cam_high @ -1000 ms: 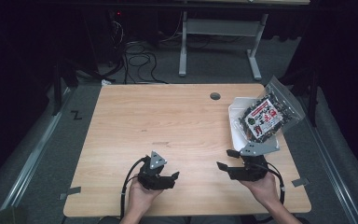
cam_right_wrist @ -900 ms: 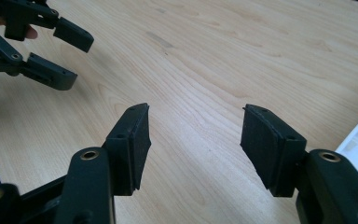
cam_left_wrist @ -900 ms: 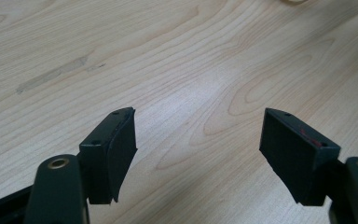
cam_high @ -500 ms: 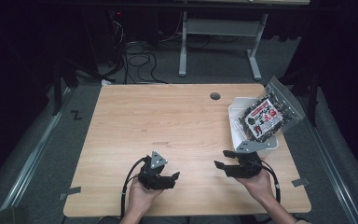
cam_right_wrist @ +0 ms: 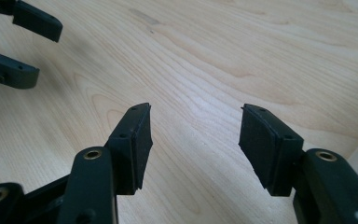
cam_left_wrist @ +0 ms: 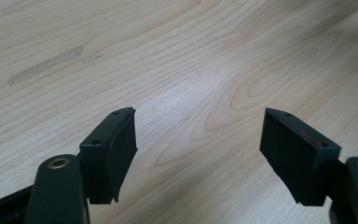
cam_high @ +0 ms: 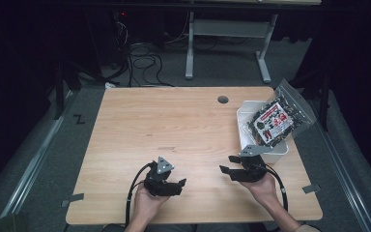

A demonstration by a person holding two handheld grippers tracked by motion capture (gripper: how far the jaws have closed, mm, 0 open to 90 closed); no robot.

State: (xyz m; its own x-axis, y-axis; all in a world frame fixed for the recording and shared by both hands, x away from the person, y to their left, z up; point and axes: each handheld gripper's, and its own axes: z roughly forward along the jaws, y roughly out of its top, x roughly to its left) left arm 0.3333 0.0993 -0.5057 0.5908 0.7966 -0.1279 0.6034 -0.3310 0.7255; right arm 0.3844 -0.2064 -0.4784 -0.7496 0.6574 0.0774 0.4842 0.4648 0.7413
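Note:
A clear bag of dark snacks with a red and white label leans in a white bin at the table's right edge. Close to the front edge, my left gripper rests open in a hand, jaws pointing right; its own view shows the gripper with bare wood between the jaws. My right gripper is open just left of the bin, jaws pointing left. In its own view the gripper holds nothing, and the left gripper's jaws show at the upper left.
The wooden table has a round cable hole near its back edge. Cables and a grey desk frame stand on the floor behind it. Tape marks the front corners.
My right gripper has drifted slightly left and back, away from the front edge. The left gripper has stayed in place.

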